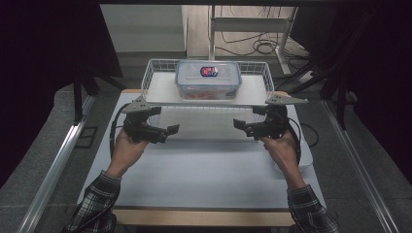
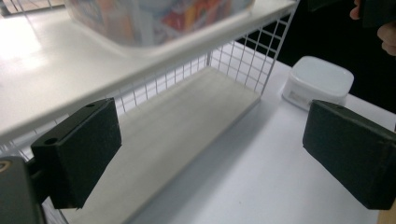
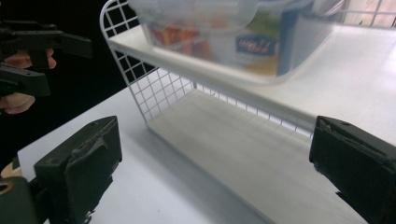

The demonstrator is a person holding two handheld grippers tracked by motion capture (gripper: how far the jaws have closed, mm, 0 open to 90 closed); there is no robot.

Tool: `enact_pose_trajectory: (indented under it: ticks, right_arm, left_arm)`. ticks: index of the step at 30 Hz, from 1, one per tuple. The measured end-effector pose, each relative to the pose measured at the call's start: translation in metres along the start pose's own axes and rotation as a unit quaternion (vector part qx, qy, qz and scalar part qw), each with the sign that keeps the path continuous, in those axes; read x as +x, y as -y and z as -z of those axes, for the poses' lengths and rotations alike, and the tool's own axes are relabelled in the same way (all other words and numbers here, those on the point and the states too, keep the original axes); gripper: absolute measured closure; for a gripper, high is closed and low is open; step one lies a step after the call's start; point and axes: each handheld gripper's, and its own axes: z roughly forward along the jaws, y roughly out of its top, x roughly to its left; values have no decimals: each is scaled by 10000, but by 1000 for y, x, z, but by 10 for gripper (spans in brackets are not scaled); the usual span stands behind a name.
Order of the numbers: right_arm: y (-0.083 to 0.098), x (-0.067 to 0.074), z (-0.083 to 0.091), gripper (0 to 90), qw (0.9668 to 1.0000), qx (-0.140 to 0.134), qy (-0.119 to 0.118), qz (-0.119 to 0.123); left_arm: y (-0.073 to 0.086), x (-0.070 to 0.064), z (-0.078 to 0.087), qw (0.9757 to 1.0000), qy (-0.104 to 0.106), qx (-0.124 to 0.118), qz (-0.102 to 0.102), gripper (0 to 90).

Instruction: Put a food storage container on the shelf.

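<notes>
High view: a white wire-sided shelf rack (image 1: pixel 150 77) stands at the far edge of a white table (image 1: pixel 204 174); on its upper shelf, near the middle, sits a clear plastic lidded food container (image 1: pixel 208 79) with a red-and-blue label on its lid. The left gripper (image 1: pixel 167 131) is held in the person's left hand (image 1: pixel 127 151) just in front of the rack's left end, the right gripper (image 1: pixel 241 126) in the right hand (image 1: pixel 283 148) before its right end; both point inward toward each other, well apart, jaws spread, neither touching rack or container. A white lidded box (image 1: pixel 303 160) lies on the table at the right edge, partly behind the right forearm. Left gripper view: the two black jaws stand wide apart with nothing between them; beyond them lie the rack's pale lower shelf, its wire end wall (image 2: pixel 243 58) and the upper shelf carrying the container (image 2: pixel 154 18), blurred; the white lidded box (image 2: pixel 318 81) rests on the table to the right of the rack. Right gripper view: jaws likewise released and empty; ahead are the lower shelf, the wire end wall (image 3: pixel 140 88) and the container (image 3: pixel 224 32) on the upper shelf, with orange contents showing through its wall; the left gripper (image 3: pixel 56 60) appears far off at the left, jaws parted.
</notes>
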Motion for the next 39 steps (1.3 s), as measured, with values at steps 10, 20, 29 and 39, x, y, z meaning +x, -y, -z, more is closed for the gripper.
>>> enact_pose_trajectory:
  ticks: [10,20,29,39]
  right_arm:
    - [31,12,7,12,9999,60,-45,125]
    - [57,16,14,15,9998,132,39,155]
    - [81,27,18,20,9997,161,74,190]
    - [118,39,14,25,9994,268,76,201]
  left_arm:
    - [33,-20,-2,9999,-12,46,-140,25]
    - [54,-30,0,9996,-101,136,-230,22]
    - [79,-38,8,9996,-249,78,-142,24]
    - [118,-40,11,9983,-529,239,-12,27]
